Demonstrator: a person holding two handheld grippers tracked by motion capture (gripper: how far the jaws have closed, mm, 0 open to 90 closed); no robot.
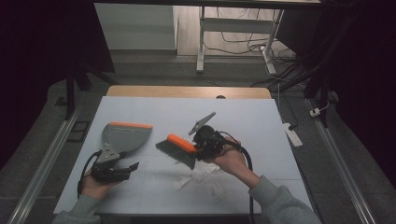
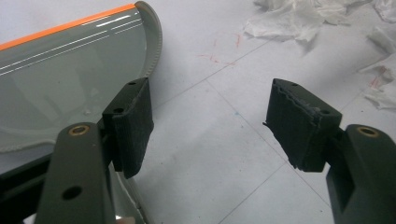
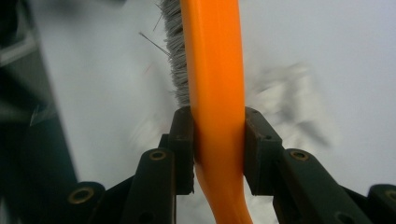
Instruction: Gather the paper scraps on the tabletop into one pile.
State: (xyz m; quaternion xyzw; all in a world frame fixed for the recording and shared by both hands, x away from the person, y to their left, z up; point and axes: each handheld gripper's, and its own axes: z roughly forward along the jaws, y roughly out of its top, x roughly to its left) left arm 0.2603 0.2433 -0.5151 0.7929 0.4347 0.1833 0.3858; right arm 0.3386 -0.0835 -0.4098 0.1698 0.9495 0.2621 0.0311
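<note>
Gripping the orange plastic hand brush with grey bristles [image 3: 212, 70], my right gripper [image 3: 218, 140] has both black jaws clamped flat on the handle; bristles point away and down. In the high view the brush [image 1: 180, 148] hangs just above the white table top [image 1: 243, 116], tilted, bristle edge low, left of my right gripper [image 1: 208, 142].

My left gripper [image 2: 210, 123] stands spread wide, nothing between the pads. One pad sits just beside the rear wall of the grey plastic dustpan with the orange lip [image 2: 70, 79]; touching or not, I cannot tell. High view: left gripper [image 1: 114, 171] near the dustpan's handle end, the dustpan [image 1: 122, 136] flat on the table, mouth away from me.

Crumpled white tissue scraps [image 1: 201, 177] lie on the table in front of my right hand, below the brush. Same scraps at the far edge of the left gripper view [image 2: 299, 18].

Step in hand, as I judge it: brush secured, pan not yet taken. Next calls for closing the left jaws on the pan handle, turning the pan's lip toward the scraps, then sweeping leftward with bristles down.

Pan contents: looks bare inside; no scraps in it.
</note>
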